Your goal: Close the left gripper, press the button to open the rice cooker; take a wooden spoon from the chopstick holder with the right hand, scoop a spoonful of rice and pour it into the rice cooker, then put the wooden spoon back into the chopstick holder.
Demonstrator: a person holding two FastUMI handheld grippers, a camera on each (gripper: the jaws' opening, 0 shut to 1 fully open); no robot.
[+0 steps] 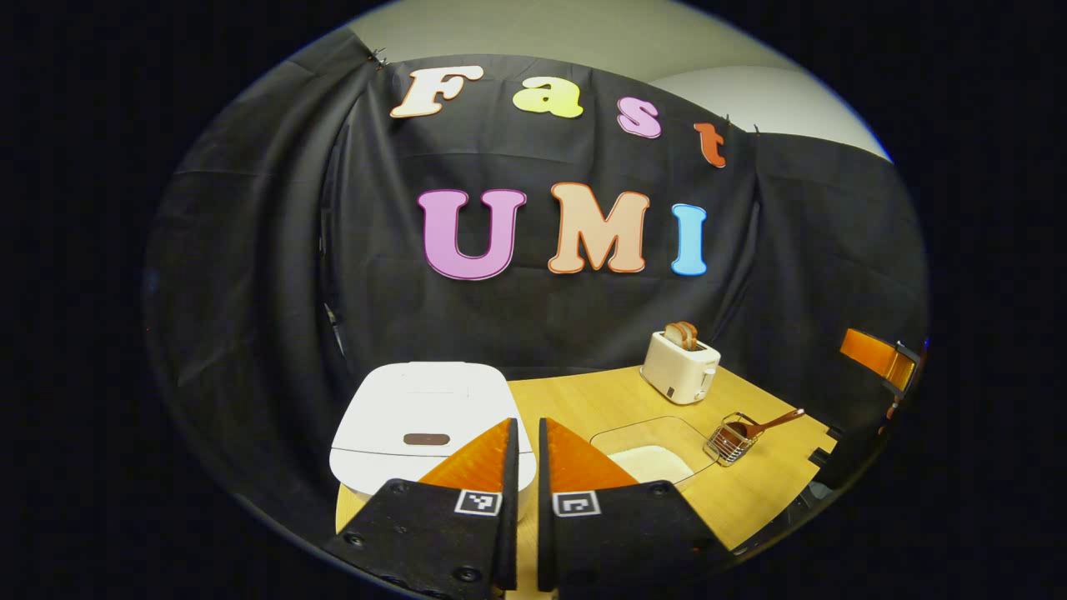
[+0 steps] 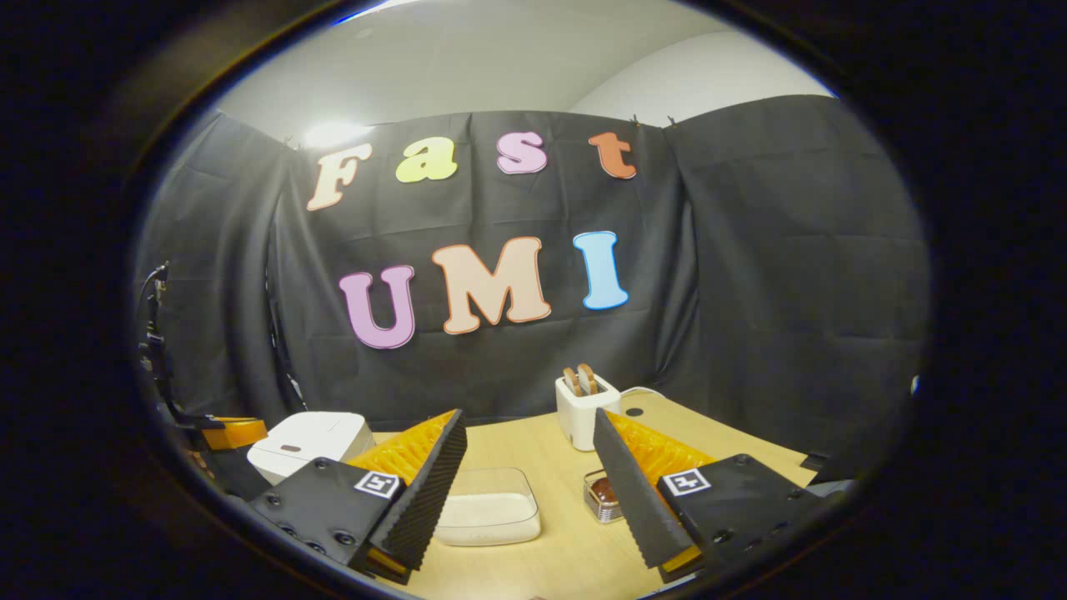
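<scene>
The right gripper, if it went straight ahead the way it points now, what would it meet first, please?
Probably the clear rice container, which lies on the table ahead between the fingers of the open right gripper. If it passes above that, the toaster and the black cloth behind follow. Depth is hard to judge.

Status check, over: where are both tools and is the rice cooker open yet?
Left tool shut, empty, hovering by closed rice cooker. Right tool open, empty, above rice container. Wooden spoon in chopstick holder. Nothing blocking.
</scene>
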